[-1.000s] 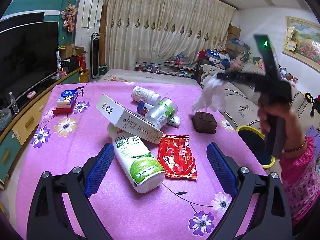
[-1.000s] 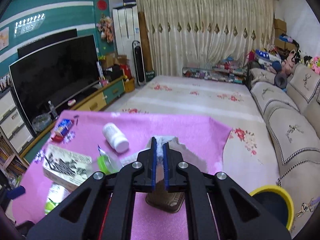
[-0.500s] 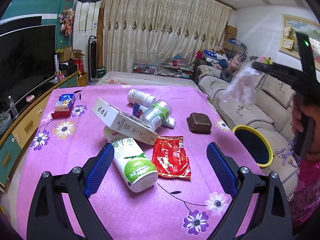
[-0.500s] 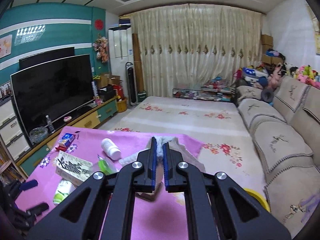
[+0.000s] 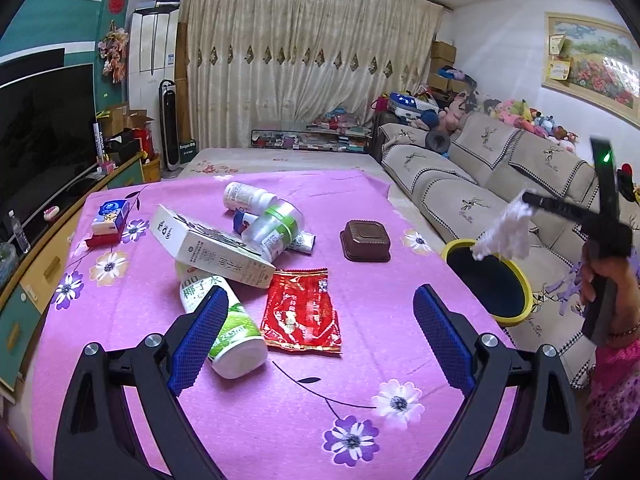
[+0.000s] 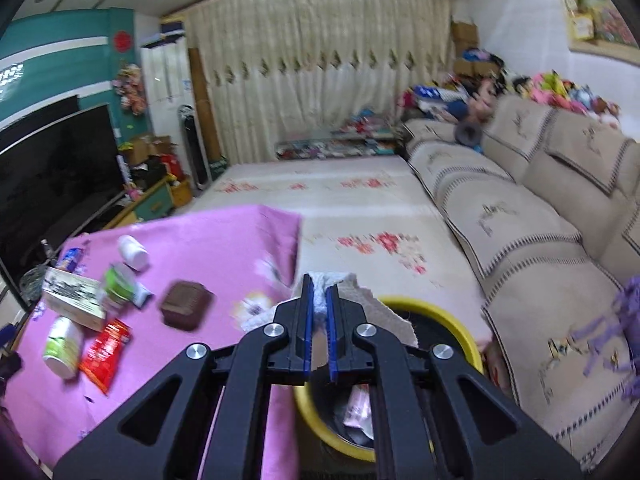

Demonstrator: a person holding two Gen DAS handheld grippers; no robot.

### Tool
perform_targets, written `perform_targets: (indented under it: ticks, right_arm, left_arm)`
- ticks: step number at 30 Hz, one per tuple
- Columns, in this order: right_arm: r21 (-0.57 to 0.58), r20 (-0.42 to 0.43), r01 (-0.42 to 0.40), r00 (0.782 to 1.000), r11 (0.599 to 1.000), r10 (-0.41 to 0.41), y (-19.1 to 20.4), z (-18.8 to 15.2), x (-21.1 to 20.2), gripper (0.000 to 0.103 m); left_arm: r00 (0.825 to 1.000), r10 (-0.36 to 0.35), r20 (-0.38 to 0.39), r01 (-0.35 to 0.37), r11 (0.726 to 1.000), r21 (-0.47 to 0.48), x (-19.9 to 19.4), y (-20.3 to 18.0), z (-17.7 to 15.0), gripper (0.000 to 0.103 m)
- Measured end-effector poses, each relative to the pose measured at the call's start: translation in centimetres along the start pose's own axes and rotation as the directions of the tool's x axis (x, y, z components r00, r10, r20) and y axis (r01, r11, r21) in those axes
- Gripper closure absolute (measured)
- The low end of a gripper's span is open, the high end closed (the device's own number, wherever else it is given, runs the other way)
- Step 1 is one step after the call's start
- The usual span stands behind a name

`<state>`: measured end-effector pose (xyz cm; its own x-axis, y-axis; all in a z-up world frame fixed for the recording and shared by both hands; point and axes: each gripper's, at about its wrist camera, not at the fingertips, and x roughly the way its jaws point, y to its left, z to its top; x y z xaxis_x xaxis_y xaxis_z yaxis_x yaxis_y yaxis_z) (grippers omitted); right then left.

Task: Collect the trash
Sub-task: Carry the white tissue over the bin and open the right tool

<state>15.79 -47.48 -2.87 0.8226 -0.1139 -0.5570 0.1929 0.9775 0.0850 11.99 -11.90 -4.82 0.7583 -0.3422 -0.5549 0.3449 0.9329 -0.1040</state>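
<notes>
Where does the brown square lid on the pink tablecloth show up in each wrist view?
Left wrist: brown lid, right of centre, beyond the red wrapper.
Right wrist: brown lid, lower left, blurred.
Shared landmark: yellow-rimmed bin beside the table's edge.

Bright indoor light, fisheye edges, right-view blur

The left hand-held gripper (image 5: 318, 344) has two black arms with cut-out openings, round silver screws at the joints, and blue pads with a fine grid texture on its fingers (image 5: 198, 336). The right hand-held gripper (image 6: 319, 320) is built the same way, black with silver screws and thin blue pads. From the side its black body carries a small green light. The person's hand (image 5: 600, 280) wears a thin bracelet, and the clothing is pink with a pattern.
</notes>
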Motion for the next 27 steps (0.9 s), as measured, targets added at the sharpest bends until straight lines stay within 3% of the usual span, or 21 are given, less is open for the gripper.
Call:
perform_targets:
  ticks: [12,15,17,27]
  right_arm:
    - [0.053,-0.150,0.073,0.987,0.996,-0.064,-3.1,-3.4,6.8,0.095]
    - [0.060,-0.183,0.092,0.980,0.994,-0.080,-3.8,-4.0,7.8,0.082]
    - [0.071,-0.202,0.097,0.976,0.993,-0.081,-4.1,-4.2,8.1,0.068]
    - [0.099,-0.193,0.095,0.978,0.990,-0.075,-4.5,-4.4,7.2,0.066]
  left_arm:
    - [0.999,0.019,-0.027,-0.018,1.000,0.020,0.9,-0.9,0.1,0.011]
    - [0.999,0.023,-0.036,-0.022,1.000,0.016,1.4,-0.8,0.2,0.011]
    - [0.999,0.025,-0.042,-0.024,1.000,0.017,1.7,-0.7,0.1,0.011]
    - [0.998,0.045,-0.041,-0.044,0.999,0.015,2.0,-0.2,0.1,0.011]
